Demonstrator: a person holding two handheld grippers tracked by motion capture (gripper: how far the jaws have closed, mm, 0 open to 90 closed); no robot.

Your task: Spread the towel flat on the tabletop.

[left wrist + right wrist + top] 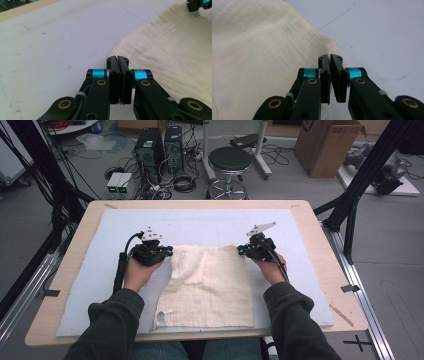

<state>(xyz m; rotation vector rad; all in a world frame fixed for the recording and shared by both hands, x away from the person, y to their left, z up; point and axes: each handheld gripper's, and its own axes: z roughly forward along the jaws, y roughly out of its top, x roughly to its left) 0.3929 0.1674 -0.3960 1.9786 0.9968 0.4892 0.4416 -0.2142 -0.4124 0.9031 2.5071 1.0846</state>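
From above, the cream waffle-weave cloth (pixel 207 285) lies flat between both tongs, left tongs (pixel 168 251) and right tongs (pixel 241 250) each clenched at a far corner. Left gripper view: pads tight together, cloth edge just right of them. Right gripper view: a sliver of cloth (pixel 262 62) looks pinched; lift both evenly, keeping that edge taut.

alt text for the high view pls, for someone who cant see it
A person's two hands each hold a black two-jaw gripper, the left gripper and the right gripper, at the two far corners of a cream woven cloth, jaws shut on its edges. The cloth lies on a pale blue mat covering a light wooden table.
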